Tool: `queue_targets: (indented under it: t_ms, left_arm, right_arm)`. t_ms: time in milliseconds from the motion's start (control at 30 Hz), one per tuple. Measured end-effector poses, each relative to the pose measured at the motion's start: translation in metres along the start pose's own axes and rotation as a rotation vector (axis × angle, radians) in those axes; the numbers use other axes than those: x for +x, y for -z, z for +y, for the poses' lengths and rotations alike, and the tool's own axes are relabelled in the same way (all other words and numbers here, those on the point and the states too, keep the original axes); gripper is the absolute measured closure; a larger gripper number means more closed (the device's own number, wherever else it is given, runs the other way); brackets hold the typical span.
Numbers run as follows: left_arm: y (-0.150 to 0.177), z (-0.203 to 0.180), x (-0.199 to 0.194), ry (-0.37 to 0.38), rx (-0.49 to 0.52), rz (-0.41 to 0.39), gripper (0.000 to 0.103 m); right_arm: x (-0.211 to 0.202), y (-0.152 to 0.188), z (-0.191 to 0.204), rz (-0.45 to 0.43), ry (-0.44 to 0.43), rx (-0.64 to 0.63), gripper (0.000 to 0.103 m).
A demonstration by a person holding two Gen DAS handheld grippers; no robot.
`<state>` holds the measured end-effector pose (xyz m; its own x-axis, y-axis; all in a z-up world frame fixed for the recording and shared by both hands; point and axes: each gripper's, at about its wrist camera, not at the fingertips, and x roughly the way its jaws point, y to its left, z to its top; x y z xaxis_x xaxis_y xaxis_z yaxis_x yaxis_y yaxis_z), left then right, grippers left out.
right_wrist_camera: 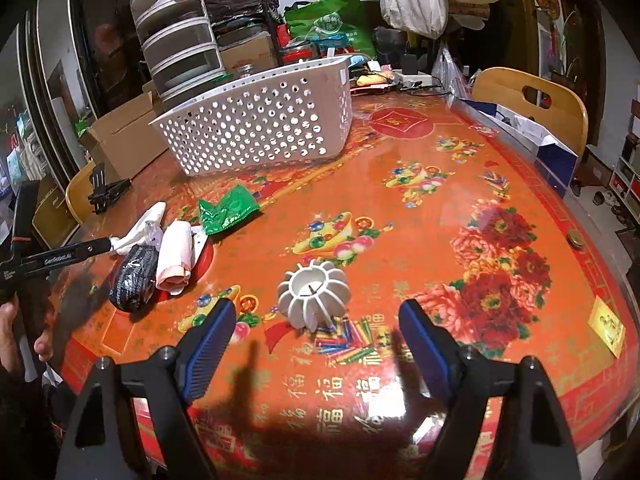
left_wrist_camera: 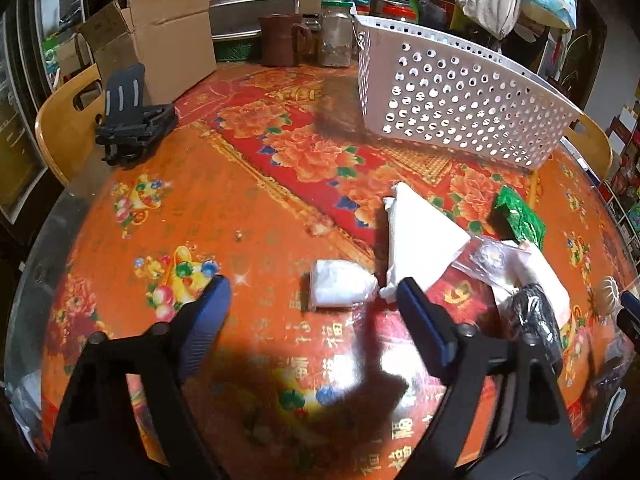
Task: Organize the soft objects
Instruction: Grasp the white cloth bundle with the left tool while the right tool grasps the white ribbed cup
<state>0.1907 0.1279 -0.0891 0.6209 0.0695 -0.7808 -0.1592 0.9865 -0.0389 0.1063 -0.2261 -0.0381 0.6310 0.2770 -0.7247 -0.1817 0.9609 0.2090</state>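
Left gripper hovers over the counter with jaws apart, a small white bundle lying between its tips and a folded white cloth just beyond. Right gripper is also spread wide, a white ribbed plastic piece between its tips, the white basket far ahead.
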Motion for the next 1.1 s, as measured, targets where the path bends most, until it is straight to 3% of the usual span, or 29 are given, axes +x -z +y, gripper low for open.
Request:
queue_targets:
  t_ms: [233, 567, 1000, 1100]
  left_arm:
    - [0.0, 0.0, 0.012, 0.005, 0.005, 0.014, 0.033]
    - [0.005, -0.008, 0.015, 0.04, 0.019, 0.003, 0.066]
    - [0.009, 0.001, 0.004, 0.077, -0.012, -0.04, 0.067]
    - [0.009, 0.003, 0.004, 0.085, -0.022, -0.038, 0.067]
  right_arm:
    - [0.009, -0.002, 0.006, 0.022, -0.019, -0.016, 0.032]
    - [0.012, 0.002, 0.011, 0.041, -0.008, -0.037, 0.044]
    - [0.013, 0.001, 0.014, 0.037, 0.025, -0.044, 0.05]
    - [0.015, -0.001, 0.014, 0.032, 0.042, -0.049, 0.059]
